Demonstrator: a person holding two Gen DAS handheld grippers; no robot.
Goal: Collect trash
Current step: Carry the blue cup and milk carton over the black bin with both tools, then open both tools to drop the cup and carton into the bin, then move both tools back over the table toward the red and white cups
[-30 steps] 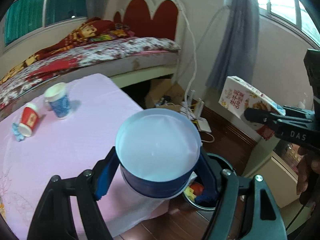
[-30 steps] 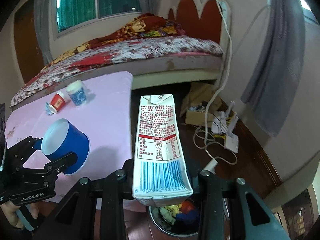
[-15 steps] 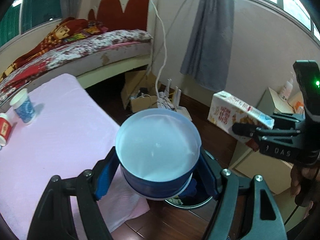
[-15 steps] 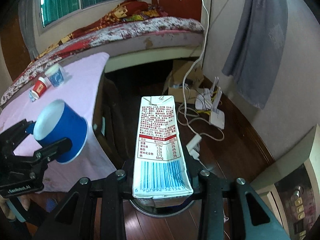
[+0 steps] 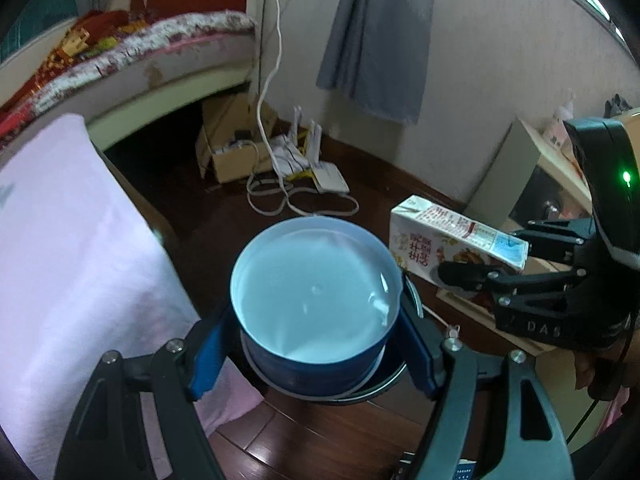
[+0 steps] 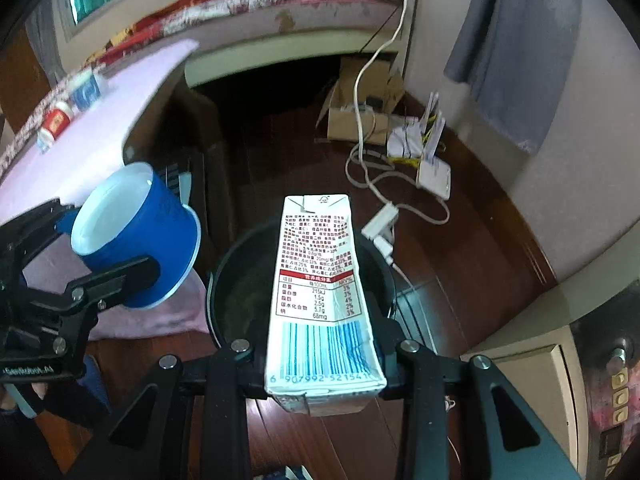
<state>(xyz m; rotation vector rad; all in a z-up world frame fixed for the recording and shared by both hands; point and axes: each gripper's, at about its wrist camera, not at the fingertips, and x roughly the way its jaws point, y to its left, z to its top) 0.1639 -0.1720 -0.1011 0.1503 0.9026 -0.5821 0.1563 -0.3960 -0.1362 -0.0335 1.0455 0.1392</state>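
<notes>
My left gripper (image 5: pixel 316 344) is shut on a blue paper cup (image 5: pixel 316 300) with a white inside, held over the black trash bin, whose rim (image 5: pixel 384 380) shows just below it. My right gripper (image 6: pixel 320 356) is shut on a white milk carton (image 6: pixel 320 288) with a blue barcode, held above the bin (image 6: pixel 240 280). The cup also shows in the right wrist view (image 6: pixel 136 236), left of the carton. The carton shows in the left wrist view (image 5: pixel 452 244), right of the cup. Two more cups (image 6: pixel 72 100) stand on the pink table.
The pink-clothed table (image 5: pixel 68 260) is at the left, its edge beside the bin. A cardboard box (image 5: pixel 232 148), white cables and a router (image 5: pixel 328 176) lie on the dark wood floor. A bed (image 5: pixel 132 64) is behind, a cabinet (image 6: pixel 532 376) at right.
Both grippers have swung away from the table and tilted down toward the floor. The cup and the carton now hang over the bin.
</notes>
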